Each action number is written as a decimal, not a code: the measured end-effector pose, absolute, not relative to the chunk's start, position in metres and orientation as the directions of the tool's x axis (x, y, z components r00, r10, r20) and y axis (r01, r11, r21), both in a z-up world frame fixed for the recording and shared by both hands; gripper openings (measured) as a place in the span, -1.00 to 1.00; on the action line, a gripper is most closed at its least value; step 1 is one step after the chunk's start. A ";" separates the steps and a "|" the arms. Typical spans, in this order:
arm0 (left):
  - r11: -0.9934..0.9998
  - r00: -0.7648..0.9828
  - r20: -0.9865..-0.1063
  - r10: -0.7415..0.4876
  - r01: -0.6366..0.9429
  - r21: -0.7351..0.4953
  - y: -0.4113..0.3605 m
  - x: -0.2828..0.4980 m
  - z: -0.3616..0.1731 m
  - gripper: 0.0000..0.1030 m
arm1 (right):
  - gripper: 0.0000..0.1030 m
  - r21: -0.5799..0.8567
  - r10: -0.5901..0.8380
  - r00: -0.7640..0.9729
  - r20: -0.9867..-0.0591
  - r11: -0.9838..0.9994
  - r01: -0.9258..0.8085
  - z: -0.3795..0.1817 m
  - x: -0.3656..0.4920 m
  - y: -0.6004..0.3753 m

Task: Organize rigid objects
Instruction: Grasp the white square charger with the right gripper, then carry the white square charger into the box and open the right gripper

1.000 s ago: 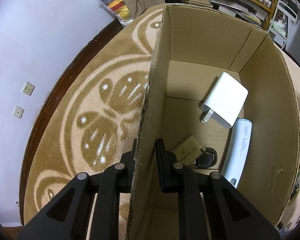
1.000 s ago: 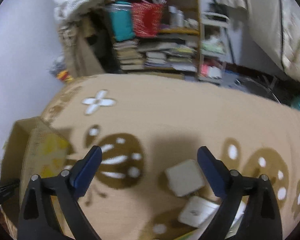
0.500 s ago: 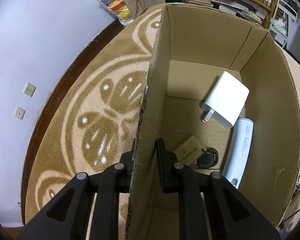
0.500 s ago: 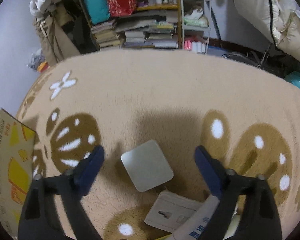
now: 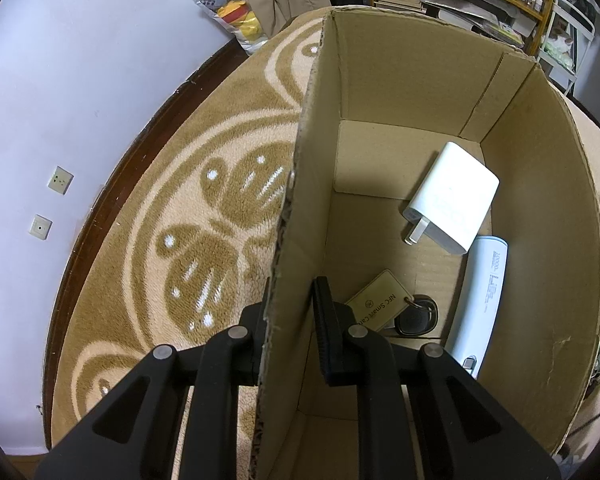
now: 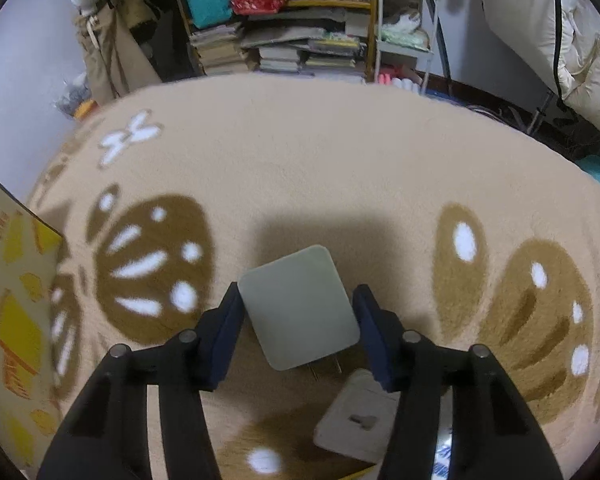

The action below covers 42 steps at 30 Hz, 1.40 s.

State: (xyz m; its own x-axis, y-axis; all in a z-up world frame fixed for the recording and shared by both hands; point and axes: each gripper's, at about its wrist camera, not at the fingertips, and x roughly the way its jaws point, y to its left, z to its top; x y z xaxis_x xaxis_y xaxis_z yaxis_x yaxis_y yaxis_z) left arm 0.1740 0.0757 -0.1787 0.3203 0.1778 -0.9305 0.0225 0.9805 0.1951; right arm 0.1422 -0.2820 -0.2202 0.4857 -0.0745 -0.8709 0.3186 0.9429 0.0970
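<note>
My left gripper (image 5: 292,284) is shut on the left wall of the open cardboard box (image 5: 400,80), one finger outside and one inside. In the box lie a white charger (image 5: 452,196), a white power bank (image 5: 480,300), a tan NFC card (image 5: 376,306) and a black key fob (image 5: 414,318). In the right wrist view another white charger (image 6: 300,320) lies flat on the rug, prongs toward me. My right gripper (image 6: 297,290) straddles it, jaws closing. The blue pads sit just at its two sides and a firm grip does not show.
A flat white plate-like item (image 6: 360,420) lies on the rug just behind the charger. The box's printed outer side (image 6: 12,300) stands at the left. Shelves of books (image 6: 292,52) and a wire rack (image 6: 404,32) line the rug's far edge.
The right gripper has come down over the white charger and its jaws have narrowed from wide apart to just beside it. The left gripper and the box have not moved.
</note>
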 end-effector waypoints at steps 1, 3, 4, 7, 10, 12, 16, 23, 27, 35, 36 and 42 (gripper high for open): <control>0.981 0.320 -0.931 0.177 0.022 0.194 0.076 0.174 -0.179 -0.70 | 0.14 0.104 -0.067 0.495 -0.866 0.945 0.310 -0.216 0.142 -0.279; 0.981 0.319 -0.931 0.176 0.021 0.192 0.076 0.175 -0.178 -0.70 | 0.14 0.124 -0.044 0.530 -0.847 0.953 0.278 -0.202 0.143 -0.270; 0.981 0.319 -0.932 0.175 0.021 0.192 0.076 0.175 -0.178 -0.70 | 0.14 0.132 -0.035 0.545 -0.838 0.956 0.264 -0.195 0.143 -0.266; 0.981 0.319 -0.931 0.176 0.023 0.194 0.076 0.175 -0.178 -0.70 | 0.14 0.166 0.011 0.595 -0.803 0.964 0.206 -0.172 0.142 -0.250; 0.981 0.319 -0.931 0.176 0.023 0.193 0.076 0.174 -0.178 -0.70 | 0.14 0.198 0.062 0.639 -0.767 0.970 0.143 -0.149 0.140 -0.232; 0.981 0.320 -0.931 0.176 0.024 0.194 0.076 0.174 -0.178 -0.70 | 0.14 0.209 0.093 0.666 -0.740 0.973 0.096 -0.134 0.138 -0.217; 0.981 0.319 -0.931 0.176 0.023 0.194 0.076 0.174 -0.178 -0.70 | 0.14 0.230 0.157 0.700 -0.697 0.973 0.011 -0.115 0.135 -0.187; 0.981 0.320 -0.931 0.176 0.023 0.193 0.076 0.174 -0.178 -0.70 | 0.14 0.239 0.278 0.697 -0.661 0.958 -0.156 -0.101 0.126 -0.129; 0.981 0.320 -0.931 0.177 0.024 0.195 0.076 0.174 -0.178 -0.70 | 0.14 0.223 0.310 0.693 -0.651 0.951 -0.215 -0.101 0.119 -0.106; 0.981 0.320 -0.931 0.177 0.024 0.194 0.076 0.174 -0.178 -0.70 | 0.14 0.233 0.354 0.663 -0.660 0.935 -0.267 -0.113 0.120 -0.087; 0.981 0.320 -0.931 0.177 0.024 0.194 0.076 0.174 -0.178 -0.70 | 0.14 0.232 0.356 0.659 -0.662 0.934 -0.271 -0.114 0.119 -0.085; 0.981 0.320 -0.931 0.176 0.024 0.194 0.076 0.174 -0.178 -0.70 | 0.14 0.220 0.348 0.648 -0.677 0.936 -0.273 -0.123 0.121 -0.080</control>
State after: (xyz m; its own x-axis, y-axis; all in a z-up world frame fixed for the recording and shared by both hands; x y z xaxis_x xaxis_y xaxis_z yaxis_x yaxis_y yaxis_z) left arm 0.1743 0.0761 -0.1782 0.3199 0.1762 -0.9309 0.0240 0.9807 0.1939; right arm 0.1206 -0.0801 -0.1231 0.6484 0.3485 -0.6769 -0.2731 0.9364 0.2204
